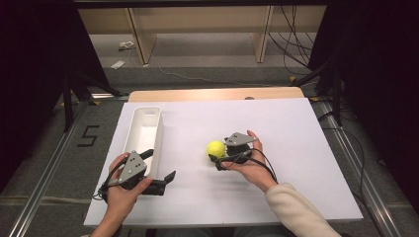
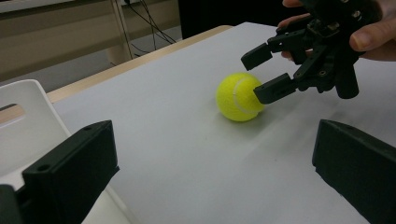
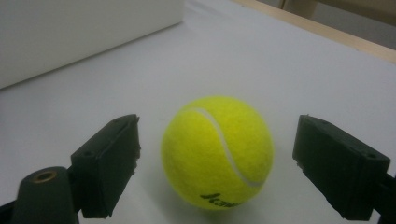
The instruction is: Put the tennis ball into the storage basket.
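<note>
Yellow felt sits between our right gripper's [image 3: 215, 158] jaws in the right gripper view: the tennis ball [image 3: 217, 151] lies at the middle of the frame on the white board [image 1: 296, 128], with a gap showing on both sides, so we read the jaws as spread and not yet pressing on it. In the high view the ball [image 1: 216, 148] is just left of centre, the right hand [image 1: 249, 160] low beside it, and the long white bin [image 1: 143, 133] stands toward the left with our left gripper [image 1: 160, 170] parked at its near end, jaws apart and holding nothing. In the left gripper view, at the upper right, the right gripper's [image 2: 264, 72] lower jaw tip looks to be at or against the ball's [image 2: 239, 97] side; we cannot tell whether it touches. That is where trouble could start, in our judgement. A round ball on a smooth flat board rolls at the lightest nudge, so if one jaw arrives before the other, it may be pushed away toward the left of the high view instead of being caught. Closing off centre could also squeeze it forward out of the jaws, since felt over a curved surface gives little flat area to bite on. We would want both jaws level with the ball's widest part before closing.
</note>
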Available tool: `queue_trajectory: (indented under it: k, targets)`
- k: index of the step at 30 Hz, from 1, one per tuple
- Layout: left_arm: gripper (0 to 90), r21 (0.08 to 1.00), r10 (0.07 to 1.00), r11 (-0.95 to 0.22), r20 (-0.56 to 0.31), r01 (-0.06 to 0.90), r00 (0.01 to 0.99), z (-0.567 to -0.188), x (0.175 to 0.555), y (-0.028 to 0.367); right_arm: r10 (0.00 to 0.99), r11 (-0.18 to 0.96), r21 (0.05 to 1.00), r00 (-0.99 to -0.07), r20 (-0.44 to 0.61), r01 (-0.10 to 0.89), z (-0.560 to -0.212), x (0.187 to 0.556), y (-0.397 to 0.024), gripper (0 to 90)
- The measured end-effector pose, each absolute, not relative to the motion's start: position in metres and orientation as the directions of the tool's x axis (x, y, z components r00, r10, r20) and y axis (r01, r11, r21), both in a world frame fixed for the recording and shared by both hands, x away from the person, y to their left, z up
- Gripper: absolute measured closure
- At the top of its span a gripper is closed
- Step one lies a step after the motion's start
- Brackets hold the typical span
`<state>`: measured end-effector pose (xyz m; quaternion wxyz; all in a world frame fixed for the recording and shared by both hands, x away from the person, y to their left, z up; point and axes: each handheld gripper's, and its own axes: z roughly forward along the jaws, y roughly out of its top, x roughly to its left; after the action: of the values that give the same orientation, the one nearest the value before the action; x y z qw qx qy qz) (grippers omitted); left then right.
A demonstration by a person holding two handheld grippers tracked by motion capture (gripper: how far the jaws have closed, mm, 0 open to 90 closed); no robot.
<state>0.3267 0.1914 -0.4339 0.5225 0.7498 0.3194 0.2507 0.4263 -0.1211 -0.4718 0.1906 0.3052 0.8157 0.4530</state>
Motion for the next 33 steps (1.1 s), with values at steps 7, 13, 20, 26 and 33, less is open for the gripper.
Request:
queue_trajectory:
  k: [7, 13, 20, 26, 33]
  targets:
    - [0.0, 0.944, 0.740, -0.250, 0.042, 0.217, 0.671, -0.434, 0.327, 0.191, 0.676, 0.408, 0.846, -0.737, -0.028, 0.342, -0.480, 0.433, -0.116, 15.6]
    - [0.0, 0.944, 0.740, -0.249, 0.041, 0.217, 0.671, -0.434, 0.327, 0.192, 0.672, 0.420, 0.836, -0.741, -0.026, 0.352, -0.487, 0.436, -0.112, 15.5]
    - [0.0, 0.944, 0.740, -0.249, 0.041, 0.217, 0.671, -0.434, 0.327, 0.192, 0.678, 0.429, 0.824, -0.734, -0.024, 0.369, -0.491, 0.439, -0.109, 15.6]
    - [0.0, 0.944, 0.739, -0.250, 0.041, 0.217, 0.672, -0.434, 0.327, 0.191, 0.682, 0.430, 0.822, -0.731, -0.026, 0.372, -0.494, 0.442, -0.107, 15.7]
    - [0.0, 0.944, 0.739, -0.250, 0.041, 0.217, 0.673, -0.434, 0.327, 0.191, 0.672, 0.445, 0.816, -0.740, -0.032, 0.369, -0.496, 0.442, -0.104, 16.3]
